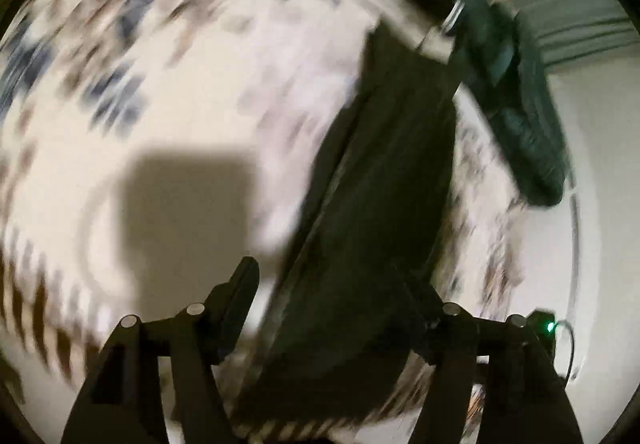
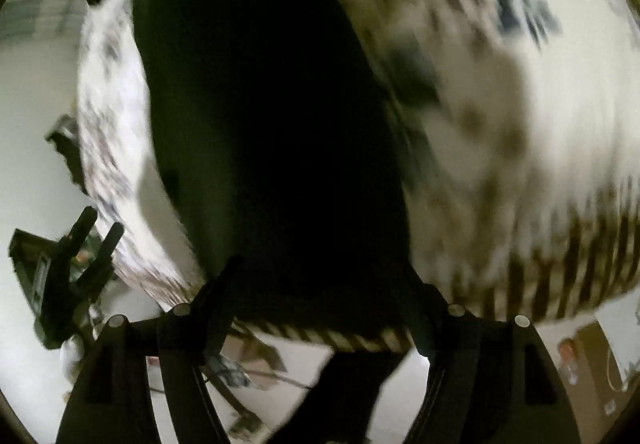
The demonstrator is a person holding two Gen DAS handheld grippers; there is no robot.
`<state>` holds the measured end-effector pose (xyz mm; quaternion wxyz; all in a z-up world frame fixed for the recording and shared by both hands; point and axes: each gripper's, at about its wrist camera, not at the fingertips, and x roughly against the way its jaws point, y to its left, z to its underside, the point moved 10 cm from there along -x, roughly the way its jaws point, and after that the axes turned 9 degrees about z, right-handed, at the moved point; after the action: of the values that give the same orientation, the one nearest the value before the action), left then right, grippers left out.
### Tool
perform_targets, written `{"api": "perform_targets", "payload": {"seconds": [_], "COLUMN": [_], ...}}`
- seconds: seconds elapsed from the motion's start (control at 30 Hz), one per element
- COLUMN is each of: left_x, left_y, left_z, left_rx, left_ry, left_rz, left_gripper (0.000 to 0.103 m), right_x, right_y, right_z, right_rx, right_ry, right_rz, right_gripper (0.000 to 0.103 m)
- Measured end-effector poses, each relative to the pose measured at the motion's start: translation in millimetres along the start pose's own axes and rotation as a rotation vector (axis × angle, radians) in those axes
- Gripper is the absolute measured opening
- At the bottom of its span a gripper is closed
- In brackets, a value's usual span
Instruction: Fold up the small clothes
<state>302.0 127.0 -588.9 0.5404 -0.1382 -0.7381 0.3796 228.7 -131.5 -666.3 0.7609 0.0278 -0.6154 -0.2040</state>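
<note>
We see a dark garment [image 1: 372, 204] lying as a long narrow strip on a round patterned cloth-covered table [image 1: 120, 92], running from the upper right of the left wrist view down to its bottom centre. A lengthwise edge or crease shows along the strip, so we judge that at least one fold is already made. In the right wrist view the same garment [image 2: 272, 124] fills the middle of the frame from top to bottom, and its near end seems to reach the striped table edge [image 2: 352, 340] at the bottom. What is left, as far as we can judge, is to fold the strip across its length and set it aside. A second dark bundle [image 1: 524, 116] lies at the right of the left view; the blur hides whether it is folded.

Our left gripper [image 1: 340, 308] stands with its fingers wide apart; the garment's near end lies between them, but the pads do not press on it. Our right gripper [image 2: 320, 292] is likewise spread wide over the garment's end, and nothing is pinched. The left gripper also shows at the lower left of the right view.
</note>
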Motion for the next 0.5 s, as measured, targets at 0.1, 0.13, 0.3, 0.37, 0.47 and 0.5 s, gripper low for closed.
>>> {"api": "perform_targets", "payload": {"seconds": [0.1, 0.13, 0.3, 0.37, 0.47, 0.5], "left_x": [-23.9, -30.6, -101.8, -130.5, -162.5, -173.9], "left_y": [-26.8, -29.8, -49.5, -53.0, -54.5, -54.3], "left_z": [-71.9, -88.6, -179.0, -204.4, -229.6, -236.3], "left_rx": [-0.032, -0.038, -0.087, -0.096, -0.115, -0.124], "left_ry": [-0.084, -0.095, -0.083, -0.057, -0.017, -0.006], "left_rz": [0.031, 0.043, 0.045, 0.041, 0.033, 0.024], "left_gripper": [0.064, 0.064, 0.064, 0.064, 0.064, 0.062], "right_x": [28.7, 38.3, 66.1, 73.3, 65.9, 63.8], "right_y": [14.4, 20.7, 24.3, 30.0, 49.8, 52.3], "right_z": [-75.6, -106.5, -253.7, -318.5, -393.5, -411.5], "right_rx": [0.003, 0.004, -0.008, -0.03, -0.043, -0.041], "right_ry": [-0.078, -0.122, -0.217, -0.254, -0.285, -0.289], "right_rz": [-0.03, -0.035, -0.121, -0.165, -0.182, -0.181], "right_gripper": [0.075, 0.075, 0.075, 0.075, 0.081, 0.085]}}
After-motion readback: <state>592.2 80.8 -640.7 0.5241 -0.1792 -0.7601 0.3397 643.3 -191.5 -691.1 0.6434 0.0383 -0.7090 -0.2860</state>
